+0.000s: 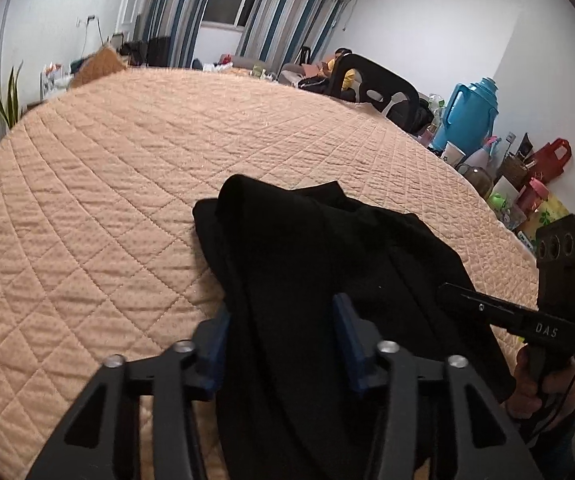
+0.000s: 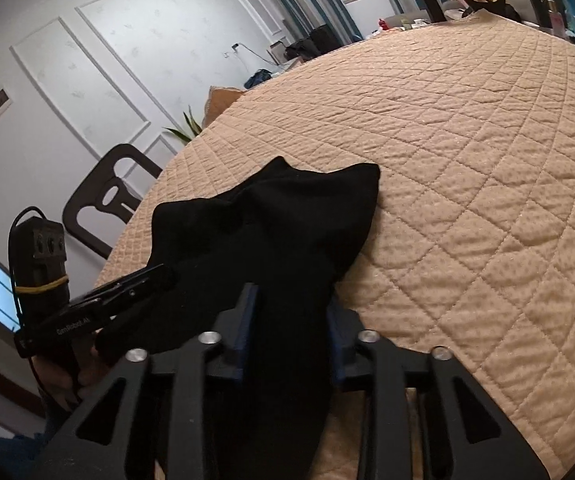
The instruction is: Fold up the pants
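The black pants [image 1: 307, 248] lie bunched on the quilted peach cover near its front edge. My left gripper [image 1: 283, 328] is shut on one part of the pants, with black cloth filling the gap between its blue pads. My right gripper [image 2: 291, 320] is shut on another part of the pants [image 2: 283, 216], cloth draped between its blue pads. Each gripper shows in the other's view: the right one at the right [image 1: 451, 292], the left one at the left [image 2: 163, 276], both touching the cloth.
The quilted cover [image 1: 147, 184] spreads far ahead. Dark chairs stand at its edges [image 1: 371, 84] [image 2: 103, 200]. A blue thermos [image 1: 471, 116], cups and bags crowd the right side. A plant [image 1: 7, 100] stands at the left.
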Demonstrator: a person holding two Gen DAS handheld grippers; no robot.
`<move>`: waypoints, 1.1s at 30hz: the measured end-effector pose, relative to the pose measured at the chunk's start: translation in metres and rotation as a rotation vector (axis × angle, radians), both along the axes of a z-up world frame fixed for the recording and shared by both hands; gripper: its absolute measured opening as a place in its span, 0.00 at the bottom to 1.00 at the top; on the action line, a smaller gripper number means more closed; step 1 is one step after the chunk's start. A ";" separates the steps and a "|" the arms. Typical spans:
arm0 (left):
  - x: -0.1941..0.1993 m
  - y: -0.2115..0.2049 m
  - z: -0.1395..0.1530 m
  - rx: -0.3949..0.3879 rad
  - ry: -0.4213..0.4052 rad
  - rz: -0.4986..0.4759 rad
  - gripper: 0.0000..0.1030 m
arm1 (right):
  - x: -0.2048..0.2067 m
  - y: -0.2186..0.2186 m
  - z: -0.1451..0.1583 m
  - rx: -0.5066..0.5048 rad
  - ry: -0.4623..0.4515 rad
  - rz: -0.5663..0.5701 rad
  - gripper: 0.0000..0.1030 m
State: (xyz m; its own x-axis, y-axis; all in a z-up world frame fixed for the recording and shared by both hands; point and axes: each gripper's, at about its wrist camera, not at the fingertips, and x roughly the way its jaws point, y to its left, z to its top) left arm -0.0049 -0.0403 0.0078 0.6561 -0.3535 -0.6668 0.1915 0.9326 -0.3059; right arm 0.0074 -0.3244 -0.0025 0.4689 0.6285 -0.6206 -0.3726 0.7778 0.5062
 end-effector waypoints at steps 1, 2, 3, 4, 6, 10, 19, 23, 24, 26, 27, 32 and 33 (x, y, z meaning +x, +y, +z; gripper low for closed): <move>-0.003 -0.002 0.002 0.009 -0.009 0.000 0.40 | -0.001 0.000 0.001 0.003 -0.004 -0.002 0.23; -0.004 -0.003 0.004 0.015 -0.014 0.001 0.37 | -0.002 0.000 0.002 0.010 -0.007 -0.003 0.23; -0.004 -0.004 0.007 0.021 -0.018 0.002 0.34 | -0.003 -0.001 0.004 0.017 -0.010 -0.002 0.22; -0.004 -0.004 0.010 0.024 -0.025 0.002 0.32 | -0.004 -0.001 0.006 0.023 -0.015 0.001 0.21; -0.005 -0.004 0.017 0.022 -0.035 -0.005 0.26 | -0.003 -0.001 0.012 0.033 -0.026 0.010 0.21; -0.003 -0.004 0.027 0.032 -0.050 -0.019 0.24 | -0.003 0.004 0.027 0.062 -0.059 0.037 0.19; 0.027 0.022 0.056 0.057 -0.102 0.004 0.23 | 0.030 0.039 0.060 0.089 -0.122 0.103 0.15; 0.063 0.042 0.060 0.057 -0.090 0.013 0.23 | 0.068 0.063 0.069 0.102 -0.116 0.125 0.15; 0.074 0.049 0.058 0.056 -0.086 0.019 0.23 | 0.076 0.065 0.068 0.105 -0.107 0.127 0.15; 0.091 0.059 0.051 0.049 -0.076 0.031 0.24 | 0.101 0.073 0.062 0.108 -0.082 0.126 0.15; 0.101 0.063 0.046 0.047 -0.068 0.032 0.24 | 0.116 0.078 0.056 0.102 -0.068 0.129 0.15; 0.130 0.085 0.005 0.031 0.021 0.072 0.39 | 0.154 0.085 0.008 -0.024 0.033 0.088 0.20; 0.128 0.090 0.001 0.011 0.020 0.074 0.42 | 0.155 0.084 0.002 -0.062 0.033 0.072 0.25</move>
State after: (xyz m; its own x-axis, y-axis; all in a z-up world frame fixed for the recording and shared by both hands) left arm 0.1234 0.0501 0.0087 0.6665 -0.2976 -0.6835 0.1163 0.9472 -0.2989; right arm 0.1621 -0.2402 -0.0010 0.4025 0.6200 -0.6735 -0.4131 0.7796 0.4707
